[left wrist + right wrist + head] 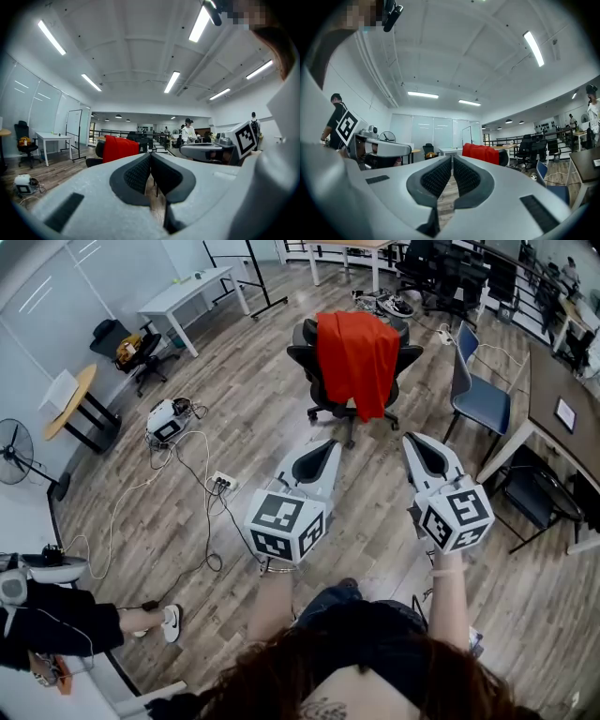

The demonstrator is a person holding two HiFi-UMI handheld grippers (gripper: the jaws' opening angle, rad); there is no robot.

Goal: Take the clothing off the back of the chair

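Red clothing [356, 357]: draped over back of black office chair [302, 351], standing on wood floor [253, 427], well ahead of both grippers.
Left gripper [329, 443]: jaws together, nothing between, held level, aimed toward chair.
Right gripper [413, 438]: jaws together, empty, level, beside left.
Blue chair [483, 401]: right of office chair.

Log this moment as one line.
stage: pre-grasp | left claw: shut, empty | right claw: shut, empty | red garment: draped over chair back, untouched
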